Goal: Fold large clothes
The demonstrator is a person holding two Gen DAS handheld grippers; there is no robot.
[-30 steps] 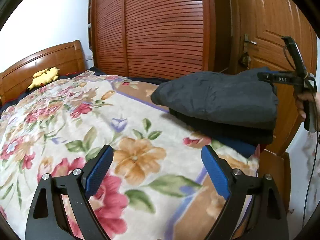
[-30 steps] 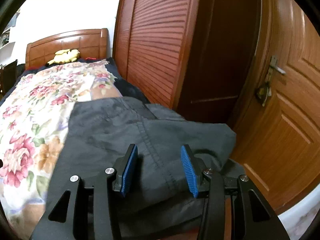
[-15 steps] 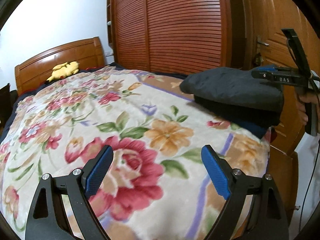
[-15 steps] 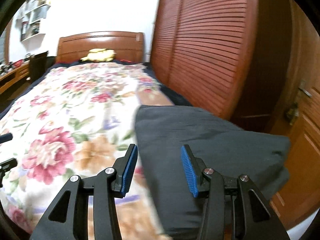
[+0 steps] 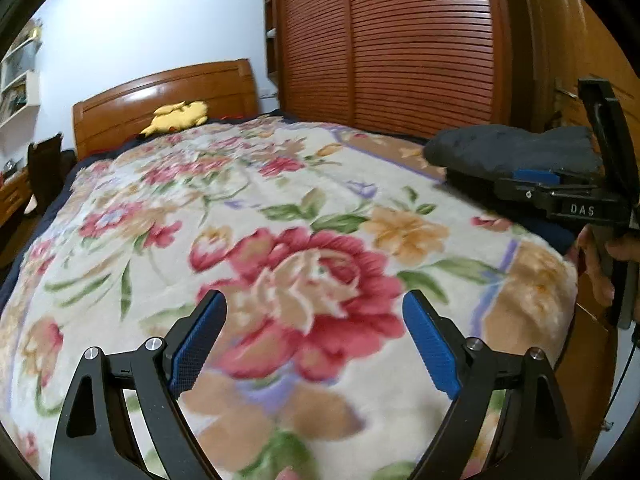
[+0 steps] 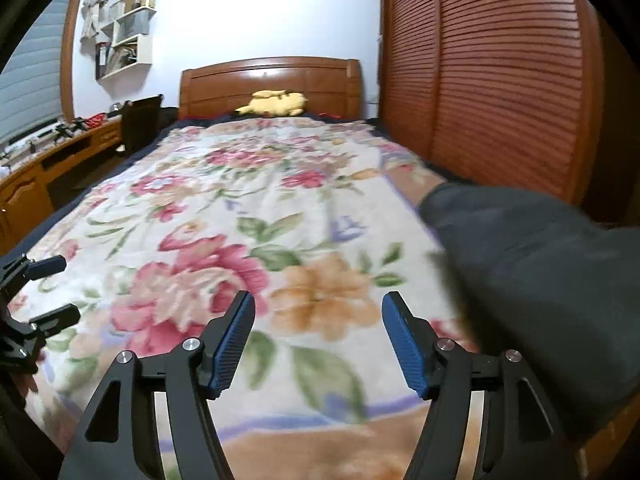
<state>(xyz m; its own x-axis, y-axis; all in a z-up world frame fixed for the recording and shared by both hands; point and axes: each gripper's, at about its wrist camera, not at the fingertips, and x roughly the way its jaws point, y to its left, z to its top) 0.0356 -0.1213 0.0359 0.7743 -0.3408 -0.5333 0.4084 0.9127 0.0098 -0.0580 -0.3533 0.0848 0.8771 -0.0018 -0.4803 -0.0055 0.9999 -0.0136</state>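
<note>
A folded stack of dark grey clothes (image 5: 508,152) lies on the right edge of a bed covered by a floral blanket (image 5: 312,240). In the right wrist view the stack (image 6: 540,264) sits to the right of my right gripper (image 6: 320,324). That gripper's jaws are opening, with nothing between them and only blanket below. My left gripper (image 5: 316,320) hangs wide open over a big red flower print, empty. From the right wrist view the left gripper's fingers (image 6: 52,264) show at the left edge. A hand (image 5: 600,264) holds the right gripper beside the stack.
A yellow plush toy (image 6: 276,104) rests against the wooden headboard (image 6: 272,76). Slatted wardrobe doors (image 6: 500,80) run along the bed's right side, with a wooden door (image 5: 580,60) past them. A desk (image 6: 36,172), a dark chair (image 6: 140,120) and wall shelves (image 6: 128,40) stand left.
Both grippers have drawn away from the folded stack and swung left over the blanket. The right gripper, earlier above the dark clothes, now has wider jaws and the stack beside it.
</note>
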